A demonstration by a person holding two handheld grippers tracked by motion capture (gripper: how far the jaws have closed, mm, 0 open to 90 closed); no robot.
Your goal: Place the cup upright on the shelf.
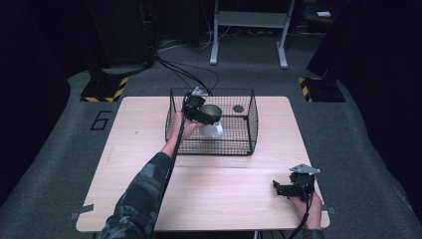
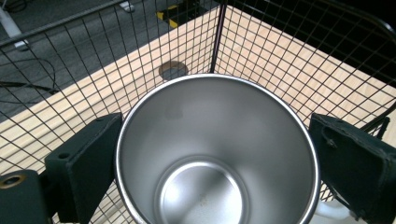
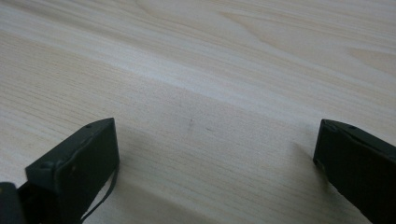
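A mug (image 1: 213, 122), white outside and steel inside, hangs tilted inside the black wire basket (image 1: 251, 127) at the back middle of the wooden table (image 1: 144, 154). My left gripper (image 1: 201, 113) reaches over the basket's left side and is shut on the mug. In the left gripper view the mug (image 2: 210, 154) opens toward the camera, with one jaw against each side of its rim and the basket's mesh (image 2: 280, 51) behind. My right gripper (image 1: 281, 188) rests low at the table's front right corner. Its jaws stand wide open over bare wood (image 3: 215, 93).
A dark round spot (image 1: 238, 108) lies on the basket floor at its back right, also in the left gripper view (image 2: 173, 70). Yellow-and-black striped stand bases (image 1: 104, 89) (image 1: 318, 88) sit on the floor behind the table, and a grey frame (image 1: 249, 30) stands farther back.
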